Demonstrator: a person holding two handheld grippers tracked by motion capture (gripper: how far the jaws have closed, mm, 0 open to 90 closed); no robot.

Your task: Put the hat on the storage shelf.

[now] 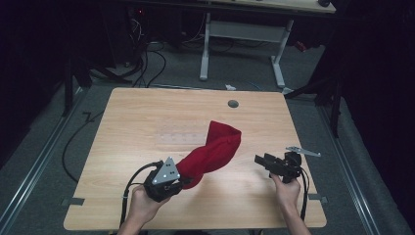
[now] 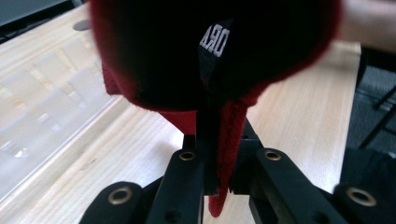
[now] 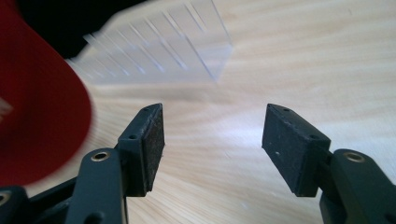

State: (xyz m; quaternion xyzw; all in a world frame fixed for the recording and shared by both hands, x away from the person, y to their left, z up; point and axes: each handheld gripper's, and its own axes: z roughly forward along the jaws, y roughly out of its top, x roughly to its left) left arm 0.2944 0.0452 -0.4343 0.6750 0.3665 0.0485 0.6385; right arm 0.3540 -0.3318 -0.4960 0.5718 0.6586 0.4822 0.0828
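Observation:
A red knitted hat (image 1: 215, 149) hangs from my left gripper (image 1: 183, 182), lifted at its near end while its far end reaches toward the middle of the wooden table (image 1: 147, 107). In the left gripper view the jaws (image 2: 217, 154) are shut on the hat's rim, and the hat's dark inside (image 2: 215, 46) carries a black label with white letters. To the right of the hat, my right gripper (image 1: 258, 159) is open just above the table. In the right gripper view its pads (image 3: 212, 140) stand wide apart with bare wood between them, and the hat (image 3: 37, 116) is at the left.
A clear plastic tray (image 1: 178, 138) lies flat on the table beyond the hat, also seen as the tray (image 3: 159, 51) ahead of my right gripper. A grey grommet (image 1: 233, 103) sits near the far edge. Another desk (image 1: 244, 34) and floor cables lie behind.

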